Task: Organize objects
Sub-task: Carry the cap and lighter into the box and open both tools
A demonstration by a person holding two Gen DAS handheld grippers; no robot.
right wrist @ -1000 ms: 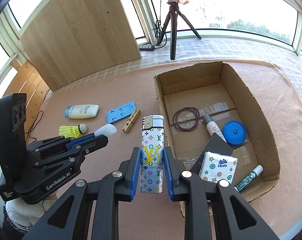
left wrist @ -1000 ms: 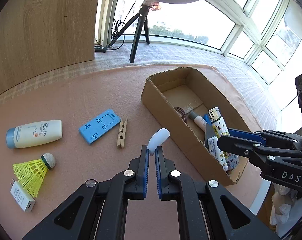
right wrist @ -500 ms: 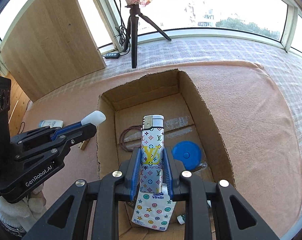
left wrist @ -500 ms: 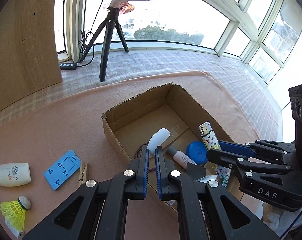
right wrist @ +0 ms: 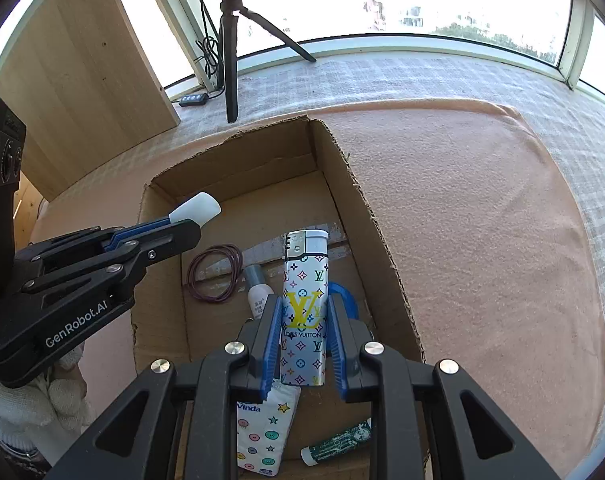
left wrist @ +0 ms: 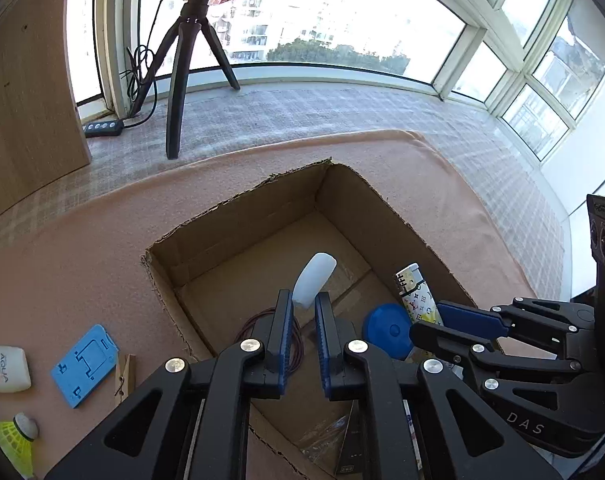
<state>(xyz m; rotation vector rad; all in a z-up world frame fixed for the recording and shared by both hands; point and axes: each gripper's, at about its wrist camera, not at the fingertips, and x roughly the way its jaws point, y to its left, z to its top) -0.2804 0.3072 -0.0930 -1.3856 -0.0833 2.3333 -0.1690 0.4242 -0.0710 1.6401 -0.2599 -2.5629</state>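
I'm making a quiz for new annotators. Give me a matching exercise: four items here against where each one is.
Items:
1 lighter
2 white cap
3 hair ties
4 blue phone stand

Places:
A on the box floor
B on the cloth outside the box
C in the right claw
D in the left claw

Pairs: 1-C, 2-D, 3-A, 4-B

Upright patterned lighter (right wrist: 304, 308) above open cardboard box (right wrist: 366, 216)

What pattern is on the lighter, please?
The lighter is white with multicoloured monogram motifs and a yellow LV logo; clearest in the right wrist view.
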